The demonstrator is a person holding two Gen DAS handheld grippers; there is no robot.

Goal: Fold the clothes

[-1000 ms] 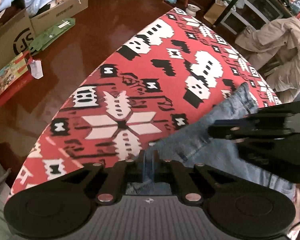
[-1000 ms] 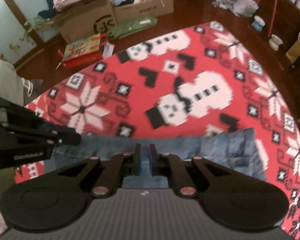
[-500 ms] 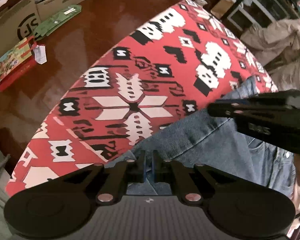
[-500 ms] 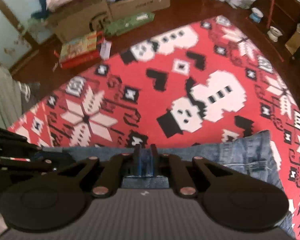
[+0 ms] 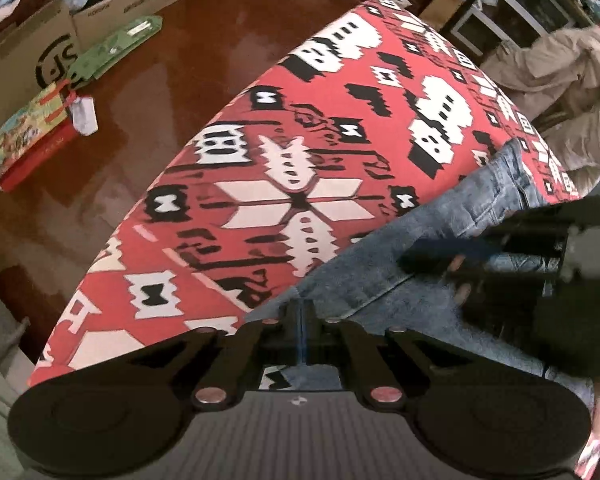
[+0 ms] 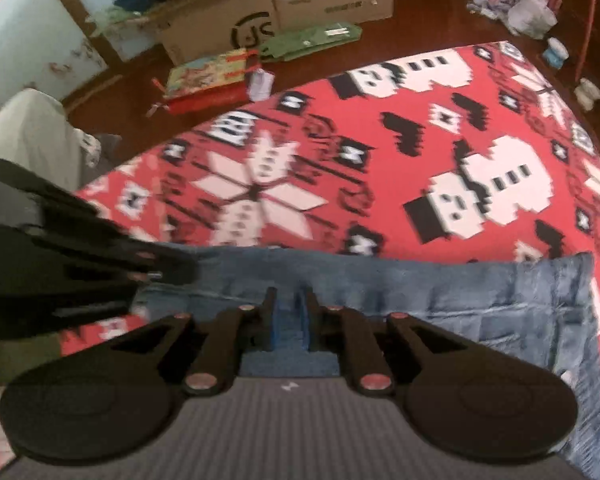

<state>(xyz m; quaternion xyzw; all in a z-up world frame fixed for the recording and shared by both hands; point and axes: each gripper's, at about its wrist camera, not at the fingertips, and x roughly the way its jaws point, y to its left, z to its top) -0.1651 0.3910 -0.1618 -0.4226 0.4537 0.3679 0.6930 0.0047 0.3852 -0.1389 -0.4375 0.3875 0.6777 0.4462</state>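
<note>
While both of my tools point steeply down at the red cloth with white snowmen and snowflakes (image 5: 324, 128) that covers the desk, I hold the faded blue denim jeans (image 6: 440, 292) along one edge so the fabric stays stretched between two points. My left hand-held gripper (image 5: 301, 316) has its fingers pressed together on a corner of the denim hem, with only a thin blue line of pad showing between them. My right hand-held gripper (image 6: 289, 316) is clamped on the denim edge further along, a strip of cloth filling the narrow gap between its blue pads. In the left wrist view the right hand-held gripper (image 5: 452, 256) shows as a dark blurred shape just beside the jeans' edge; in the right wrist view the left hand-held gripper (image 6: 156, 268) reaches in from the left, touching the same edge. I judge that pinching two spots on one edge lets me carry it over the rest as a straight fold line. The jeans lie flat on the near part of the cloth, directly under and ahead of both tools, running off to the right. Cardboard boxes of clothes (image 6: 228, 24) sit on the dark wooden floor (image 5: 132, 92) well apart from the desk.
</note>
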